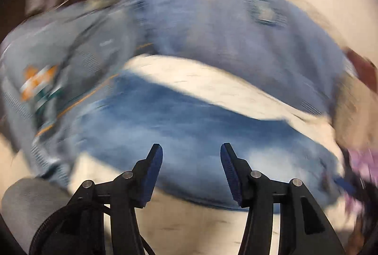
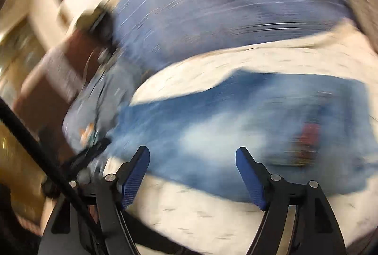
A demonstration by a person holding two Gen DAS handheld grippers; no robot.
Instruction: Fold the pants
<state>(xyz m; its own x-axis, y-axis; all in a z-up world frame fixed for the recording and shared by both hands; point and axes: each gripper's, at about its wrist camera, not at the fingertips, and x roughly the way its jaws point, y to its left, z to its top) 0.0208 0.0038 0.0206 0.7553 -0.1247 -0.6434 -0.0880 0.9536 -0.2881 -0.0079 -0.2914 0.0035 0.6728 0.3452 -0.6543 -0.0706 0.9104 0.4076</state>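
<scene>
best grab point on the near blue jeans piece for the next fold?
Judging through heavy blur: take the blue jeans at the near edge, where the cloth ends against bare white table. Come in low from the near side so one finger can slide under. Both the left gripper and the right gripper are open, holding nothing.

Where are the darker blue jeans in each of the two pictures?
Left wrist view: the darker blue jeans stretch across the lower middle, just beyond the open left gripper.
Right wrist view: the darker blue jeans lie lower middle to right, beyond the open right gripper.
Shared landmark: the paler blue garment lies above them in both, with a strip of pale tabletop between.
</scene>
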